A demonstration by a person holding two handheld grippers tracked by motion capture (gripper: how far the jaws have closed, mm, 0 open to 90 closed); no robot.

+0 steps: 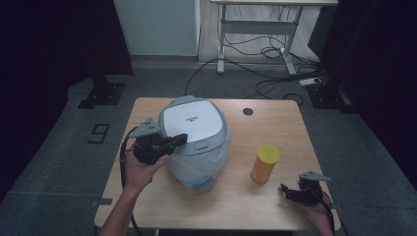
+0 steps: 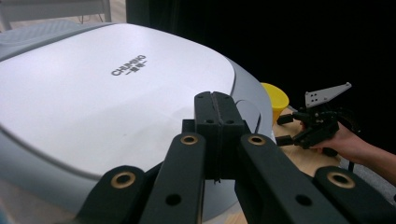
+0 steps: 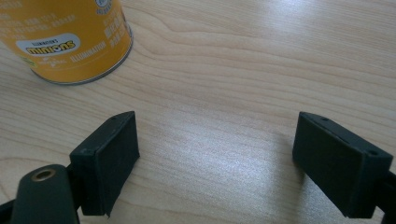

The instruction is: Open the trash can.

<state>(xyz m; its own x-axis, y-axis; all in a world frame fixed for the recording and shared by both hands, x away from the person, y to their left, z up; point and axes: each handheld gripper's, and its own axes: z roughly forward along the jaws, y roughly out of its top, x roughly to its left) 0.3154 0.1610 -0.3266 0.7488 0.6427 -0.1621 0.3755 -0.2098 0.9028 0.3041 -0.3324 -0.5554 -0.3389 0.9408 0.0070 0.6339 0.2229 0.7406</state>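
Note:
A rice cooker (image 1: 194, 123) with a white lid (image 2: 116, 93) and grey-blue body stands left of centre on the wooden table (image 1: 275, 123). My left gripper (image 1: 183, 138) is shut with nothing in it. Its joined tips (image 2: 215, 100) hover over the lid's front part, close to the lid button (image 1: 200, 145). A yellow can (image 1: 264, 164) stands upright to the right of the cooker. My right gripper (image 1: 285, 191) rests low near the table's front right corner, open and empty (image 3: 217, 135). The can (image 3: 65, 37) is ahead of it to the left, a short way beyond its pads.
A dark round hole (image 1: 248, 111) marks the tabletop behind the can. Bare wood (image 3: 233, 56) lies between the can and my right gripper. Behind the table, a desk frame (image 1: 255, 29) and loose cables (image 1: 275, 73) lie on the grey floor.

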